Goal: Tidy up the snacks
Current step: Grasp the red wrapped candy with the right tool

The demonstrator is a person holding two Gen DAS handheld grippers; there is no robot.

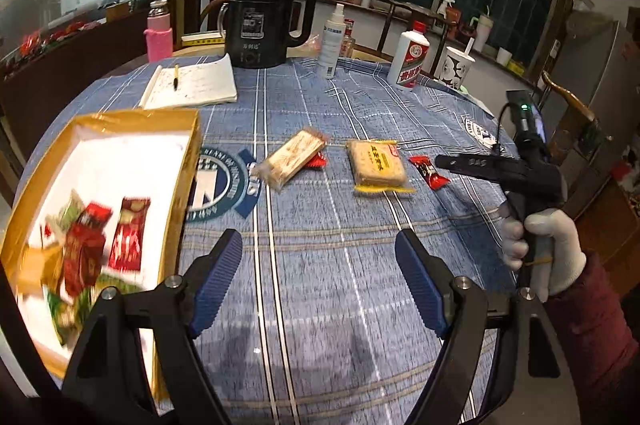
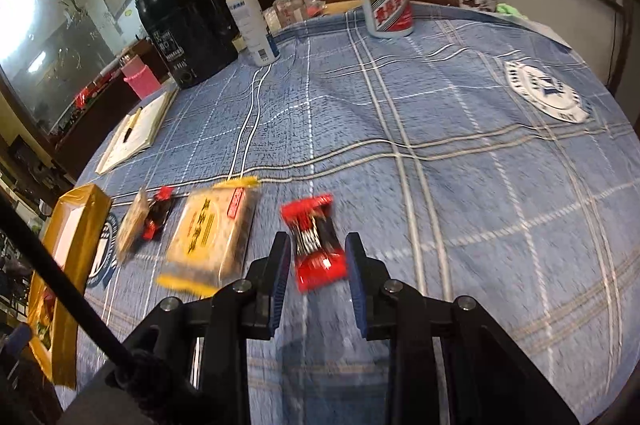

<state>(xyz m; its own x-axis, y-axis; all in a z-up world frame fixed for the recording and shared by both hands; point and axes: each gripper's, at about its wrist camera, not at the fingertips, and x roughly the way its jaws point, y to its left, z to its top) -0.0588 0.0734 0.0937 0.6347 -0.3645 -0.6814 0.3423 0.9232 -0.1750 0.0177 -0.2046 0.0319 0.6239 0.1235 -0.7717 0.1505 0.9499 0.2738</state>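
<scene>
A gold box (image 1: 182,181) with a white inside sits at the left and holds several red and green snack packets (image 1: 86,253). On the blue checked cloth lie a clear-wrapped biscuit pack (image 1: 292,159), a small red candy (image 1: 316,161) beside it, a yellow-wrapped cake (image 1: 376,165) and a red candy packet (image 1: 428,171). My left gripper (image 1: 320,285) is open and empty above the cloth, right of the box. My right gripper (image 2: 318,265) is open, its fingers on either side of the red candy packet (image 2: 318,245). The yellow cake (image 2: 208,237) lies just left of it.
At the table's far side stand a black kettle (image 1: 264,21), a white spray bottle (image 1: 332,41), a white liquor bottle (image 1: 410,59), a paper cup (image 1: 456,65), a pink bottle (image 1: 159,33) and a notebook with a pen (image 1: 192,85). A wooden chair (image 1: 572,113) stands at the right.
</scene>
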